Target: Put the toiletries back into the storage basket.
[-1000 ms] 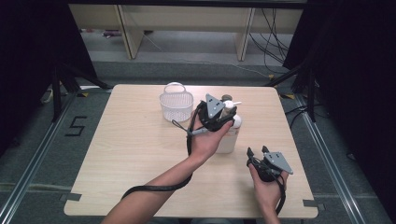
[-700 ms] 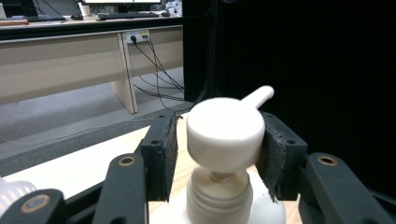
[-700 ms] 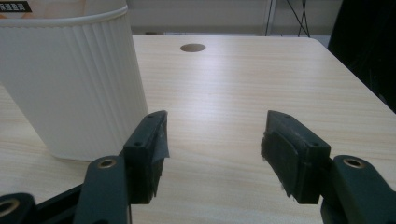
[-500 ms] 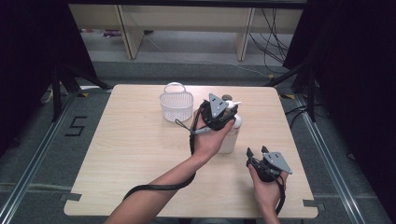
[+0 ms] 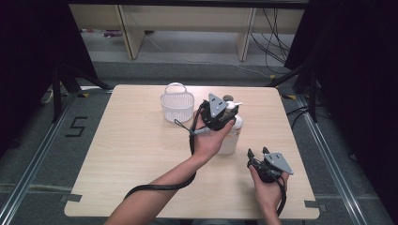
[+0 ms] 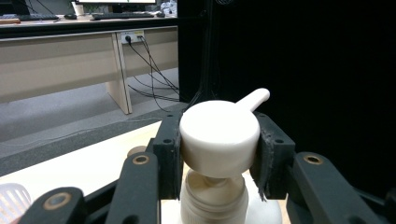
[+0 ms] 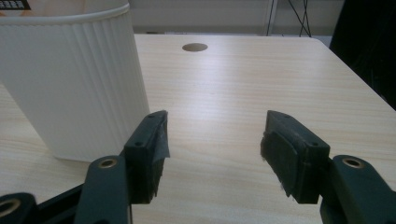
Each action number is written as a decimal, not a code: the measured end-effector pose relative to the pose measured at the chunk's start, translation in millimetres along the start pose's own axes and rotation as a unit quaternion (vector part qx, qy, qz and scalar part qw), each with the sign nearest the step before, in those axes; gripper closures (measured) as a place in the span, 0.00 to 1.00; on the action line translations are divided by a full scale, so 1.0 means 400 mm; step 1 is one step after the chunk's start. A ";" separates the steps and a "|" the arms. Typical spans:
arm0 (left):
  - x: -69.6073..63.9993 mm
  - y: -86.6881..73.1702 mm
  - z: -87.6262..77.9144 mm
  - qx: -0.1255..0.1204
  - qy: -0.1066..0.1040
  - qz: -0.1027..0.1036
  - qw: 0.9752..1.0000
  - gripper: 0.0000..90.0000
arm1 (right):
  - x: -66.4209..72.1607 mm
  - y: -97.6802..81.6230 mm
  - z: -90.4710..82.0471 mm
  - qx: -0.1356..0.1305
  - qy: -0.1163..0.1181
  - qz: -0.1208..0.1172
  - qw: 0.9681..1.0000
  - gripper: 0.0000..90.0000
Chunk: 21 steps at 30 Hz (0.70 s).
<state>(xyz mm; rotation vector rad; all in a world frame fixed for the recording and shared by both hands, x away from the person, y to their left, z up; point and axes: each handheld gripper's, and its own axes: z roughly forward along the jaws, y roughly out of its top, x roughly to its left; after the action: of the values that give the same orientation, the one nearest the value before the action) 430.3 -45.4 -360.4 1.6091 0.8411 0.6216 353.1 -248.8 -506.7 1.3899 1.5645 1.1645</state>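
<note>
A white ribbed pump bottle [image 5: 231,136] stands upright right of the table's middle. Its round pump head [image 6: 219,135] with a spout pointing away sits between the pads of my left gripper [image 6: 217,156], which is shut on it from both sides. In the high view the left gripper [image 5: 224,111] is on top of the bottle. My right gripper [image 5: 257,153] rests low near the front right, jaws open and empty. In the right gripper view [image 7: 212,149] the bottle's ribbed body [image 7: 70,79] stands just left of its left jaw, apart from it.
A white mesh basket [image 5: 177,104] with a handle stands at the back of the wooden table [image 5: 131,154], left of the bottle. A small round hole [image 7: 195,47] marks the tabletop behind the bottle. The table's right edge lies close to the right gripper.
The left hand and gripper shifted slightly over the bottle's top and settled on the pump head. The right gripper stayed in place.
</note>
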 end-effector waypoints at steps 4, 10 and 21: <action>0.005 0.006 -0.009 -0.005 -0.003 0.002 1.000 0.65 | -0.003 0.002 -0.003 0.006 -0.002 -0.004 1.000 0.46; 0.020 0.020 -0.033 -0.008 -0.005 0.003 1.000 0.65 | -0.005 0.003 -0.005 0.003 -0.012 -0.002 1.000 0.46; 0.092 0.051 -0.106 -0.017 0.003 0.005 1.000 0.65 | -0.003 0.004 -0.005 -0.001 -0.014 -0.007 1.000 0.46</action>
<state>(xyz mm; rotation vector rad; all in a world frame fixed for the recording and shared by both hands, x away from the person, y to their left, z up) 423.1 7.6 -333.6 1.5835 0.8224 0.6448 352.0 -250.4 -504.6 1.3867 1.5495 1.1334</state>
